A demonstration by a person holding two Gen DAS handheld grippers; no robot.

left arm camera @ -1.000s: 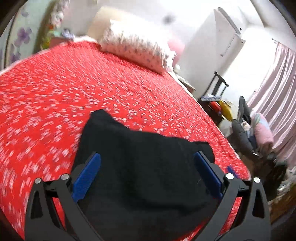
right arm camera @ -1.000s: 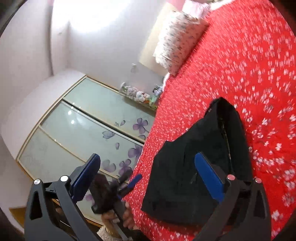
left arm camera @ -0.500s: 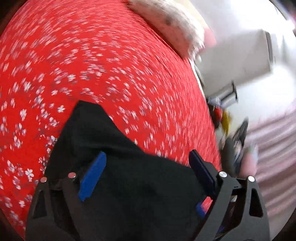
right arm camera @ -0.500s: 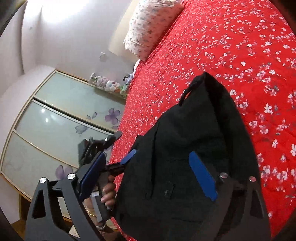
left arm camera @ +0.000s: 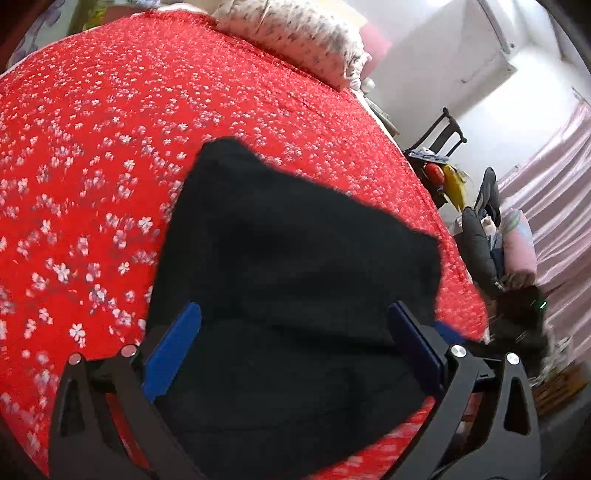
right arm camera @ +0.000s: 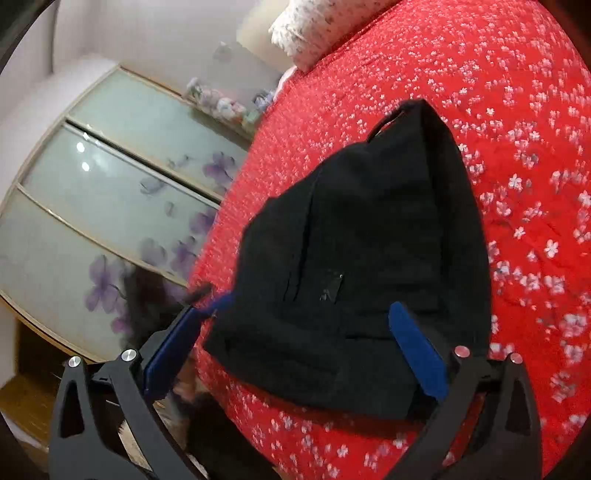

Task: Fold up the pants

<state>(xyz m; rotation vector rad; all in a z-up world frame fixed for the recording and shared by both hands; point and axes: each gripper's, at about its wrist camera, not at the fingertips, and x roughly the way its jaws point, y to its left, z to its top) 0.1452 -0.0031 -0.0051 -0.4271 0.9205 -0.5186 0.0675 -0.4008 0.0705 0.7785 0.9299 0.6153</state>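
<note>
The black pants [left arm camera: 295,266] lie folded into a compact bundle on the red flowered bedspread [left arm camera: 92,166], near the bed's front edge. My left gripper [left arm camera: 295,347] is open, its blue pads wide apart above the bundle's near part, holding nothing. In the right wrist view the pants [right arm camera: 369,251] show a small tag and seams. My right gripper [right arm camera: 295,347] is open and empty above the bundle's near edge. A blue fingertip of the left gripper [right arm camera: 219,302] shows blurred at the bundle's left edge.
A flowered pillow [left arm camera: 295,33] lies at the head of the bed. A cluttered chair [left arm camera: 443,162] and a pile of clothes [left arm camera: 495,243] stand right of the bed by pink curtains. Sliding wardrobe doors [right arm camera: 110,206] with purple flowers stand left of the bed.
Both grippers stayed open and empty while swinging over the pants. The left view tilted down and came back up. The right gripper moved closer, and the left gripper dropped lower in its view.
</note>
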